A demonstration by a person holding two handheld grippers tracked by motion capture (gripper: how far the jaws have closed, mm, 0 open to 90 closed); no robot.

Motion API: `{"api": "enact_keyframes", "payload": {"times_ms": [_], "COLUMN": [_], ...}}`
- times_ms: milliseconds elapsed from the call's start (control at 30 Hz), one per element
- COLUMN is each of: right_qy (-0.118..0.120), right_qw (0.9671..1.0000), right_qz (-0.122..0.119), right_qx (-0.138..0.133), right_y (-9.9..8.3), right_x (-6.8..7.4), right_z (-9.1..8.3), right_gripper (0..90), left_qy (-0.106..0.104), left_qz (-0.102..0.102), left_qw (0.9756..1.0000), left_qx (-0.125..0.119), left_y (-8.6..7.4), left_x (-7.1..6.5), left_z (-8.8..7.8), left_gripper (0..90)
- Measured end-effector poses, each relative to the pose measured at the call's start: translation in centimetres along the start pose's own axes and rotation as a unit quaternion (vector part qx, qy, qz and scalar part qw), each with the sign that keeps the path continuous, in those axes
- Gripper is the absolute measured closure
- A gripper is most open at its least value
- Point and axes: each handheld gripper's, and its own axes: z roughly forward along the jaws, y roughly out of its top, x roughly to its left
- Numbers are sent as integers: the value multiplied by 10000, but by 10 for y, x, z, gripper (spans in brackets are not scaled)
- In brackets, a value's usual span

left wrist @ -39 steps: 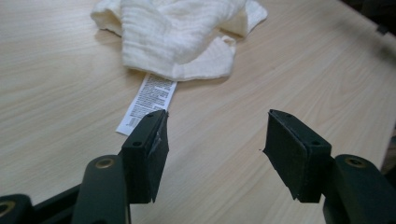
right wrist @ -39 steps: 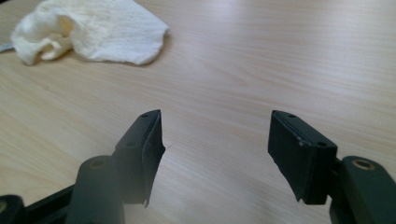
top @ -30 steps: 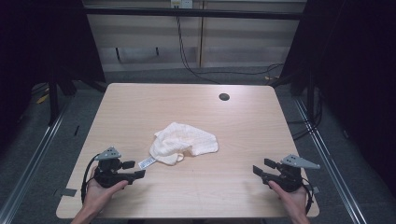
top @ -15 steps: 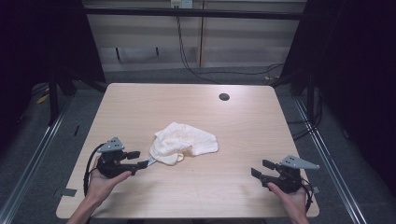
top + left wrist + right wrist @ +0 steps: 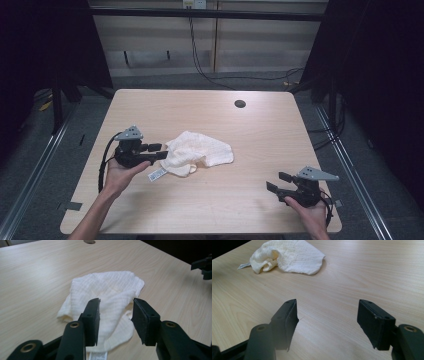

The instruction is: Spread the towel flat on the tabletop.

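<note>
The left claw [image 5: 156, 151], its jaws just been closing though nothing is pinched yet, should nip the cloth [image 5: 200, 154] edge low on the tabletop [image 5: 260, 150] (right claw [image 5: 274, 182] waits wide).

Lab or test cell: bare wooden table [image 5: 260, 145] with cable grommet hole [image 5: 240, 104], dark curtains [image 5: 45, 45] both sides, floor rails [image 5: 35, 165], loose cables [image 5: 210, 70] by plain back wall [image 5: 150, 40].

A light wooden table [image 5: 260, 150] has a small round dark hole [image 5: 240, 104] near its far edge. Beyond it, black cables [image 5: 200, 55] hang down a pale wall to grey floor [image 5: 40, 150]
</note>
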Motion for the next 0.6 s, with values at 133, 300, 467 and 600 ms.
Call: {"api": "enact_keyframes", "payload": {"times_ms": [133, 300, 467, 600], "right_qy": [16, 29, 38, 35], "right_qw": [10000, 10000, 10000, 9999], "right_qz": [46, -6, -16, -37], "right_qx": [-15, 72, 79, 162], "right_y": [0, -1, -1, -2], "right_x": [-1, 1, 2, 2], "right_z": [1, 4, 3, 5], "right_gripper": [324, 322, 315, 315], "left_qy": [-86, -241, -173, -222], "left_qz": [181, 194, 136, 35], "left_qw": [9996, 9987, 9984, 9975], "left_qx": [200, 413, 512, 663], "left_y": [4, 3, -7, -16], "left_x": [-1, 3, 8, 13], "left_z": [16, 37, 46, 55], "left_gripper": [626, 599, 543, 451]}}
